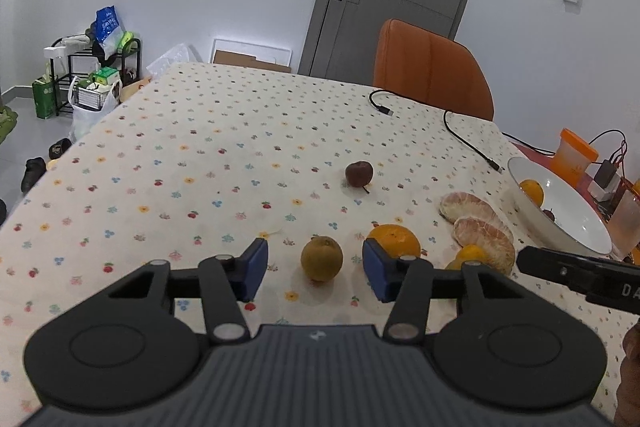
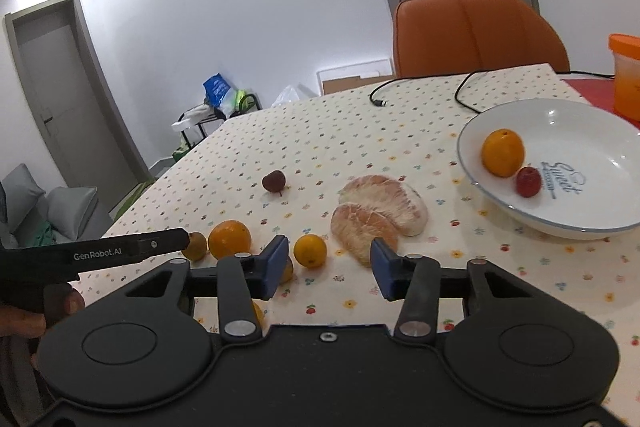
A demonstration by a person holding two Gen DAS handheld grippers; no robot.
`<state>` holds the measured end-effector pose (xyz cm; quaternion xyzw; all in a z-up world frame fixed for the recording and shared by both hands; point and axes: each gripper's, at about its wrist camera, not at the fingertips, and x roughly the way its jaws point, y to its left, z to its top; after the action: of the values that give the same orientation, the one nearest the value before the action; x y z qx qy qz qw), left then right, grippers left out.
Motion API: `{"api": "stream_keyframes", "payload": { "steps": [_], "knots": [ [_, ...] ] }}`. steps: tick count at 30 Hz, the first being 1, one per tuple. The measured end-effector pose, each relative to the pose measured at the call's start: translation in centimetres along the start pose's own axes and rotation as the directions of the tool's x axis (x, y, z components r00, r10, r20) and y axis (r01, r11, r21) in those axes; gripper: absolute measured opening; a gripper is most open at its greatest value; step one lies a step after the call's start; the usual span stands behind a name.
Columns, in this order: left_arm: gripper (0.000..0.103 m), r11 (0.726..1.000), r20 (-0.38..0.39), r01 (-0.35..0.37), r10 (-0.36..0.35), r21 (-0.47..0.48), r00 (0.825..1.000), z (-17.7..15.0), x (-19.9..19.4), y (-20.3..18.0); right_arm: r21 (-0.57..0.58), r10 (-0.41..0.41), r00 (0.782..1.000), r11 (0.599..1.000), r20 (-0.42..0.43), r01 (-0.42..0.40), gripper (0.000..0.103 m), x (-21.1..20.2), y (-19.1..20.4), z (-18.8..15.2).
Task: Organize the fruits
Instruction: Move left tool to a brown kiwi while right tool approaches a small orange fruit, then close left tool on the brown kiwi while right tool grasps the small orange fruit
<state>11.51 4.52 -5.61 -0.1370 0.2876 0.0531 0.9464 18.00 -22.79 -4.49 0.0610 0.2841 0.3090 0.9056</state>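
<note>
I am holding both grippers low over the counter (image 1: 168, 155), angled down at the fruit. My left gripper (image 1: 316, 269) is framing a greenish-brown fruit (image 1: 322, 258); its blue fingers (image 1: 256, 267) are standing apart on either side, neither touching. My right gripper (image 2: 330, 267) is framing a small orange (image 2: 310, 251), its fingers (image 2: 276, 261) also apart, with gaps on both sides.

The left view is showing a larger orange (image 1: 394, 239) just behind its right finger and a dark red fruit (image 1: 359, 174) farther out. Only the right view is showing the inside of the white bowl (image 2: 600, 131): an orange (image 2: 503, 152) and a small red fruit (image 2: 528, 181), touching. Two peeled pomelo segments (image 2: 380, 211) are lying between the bowl and my right gripper.
</note>
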Motion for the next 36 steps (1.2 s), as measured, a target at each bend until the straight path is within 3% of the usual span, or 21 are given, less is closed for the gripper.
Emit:
{"api": "stream_keyframes", "payload": {
  "steps": [3,8,15,21,36],
  "knots": [
    [0.044,1.000,-0.011,0.003,-0.003,-0.015,1.000,0.0,0.7,0.2,-0.005,0.000,1.000,1.000,-0.017,0.000,0.046,0.9,0.2,0.2],
    [0.023,0.999,-0.021,0.017,-0.018,-0.030,1.000,0.2,1.2,0.5,-0.003,0.011,0.999,1.000,-0.042,-0.011,0.042,2.5,0.2,0.6],
    [0.023,0.999,-0.012,0.012,-0.012,-0.032,1.000,0.3,0.6,0.7,-0.002,0.025,0.996,1.000,-0.087,-0.025,0.038,4.6,0.4,0.7],
    [0.023,0.999,0.000,-0.001,0.001,-0.037,1.000,0.3,0.0,0.6,0.007,0.055,0.992,0.999,-0.117,-0.054,0.022,5.4,0.5,0.3],
    [0.023,1.000,0.027,0.017,-0.017,-0.008,0.999,0.4,-1.2,-1.6,0.051,0.029,0.998,0.998,-0.049,-0.027,0.022,2.1,-1.6,0.7]
  ]
}}
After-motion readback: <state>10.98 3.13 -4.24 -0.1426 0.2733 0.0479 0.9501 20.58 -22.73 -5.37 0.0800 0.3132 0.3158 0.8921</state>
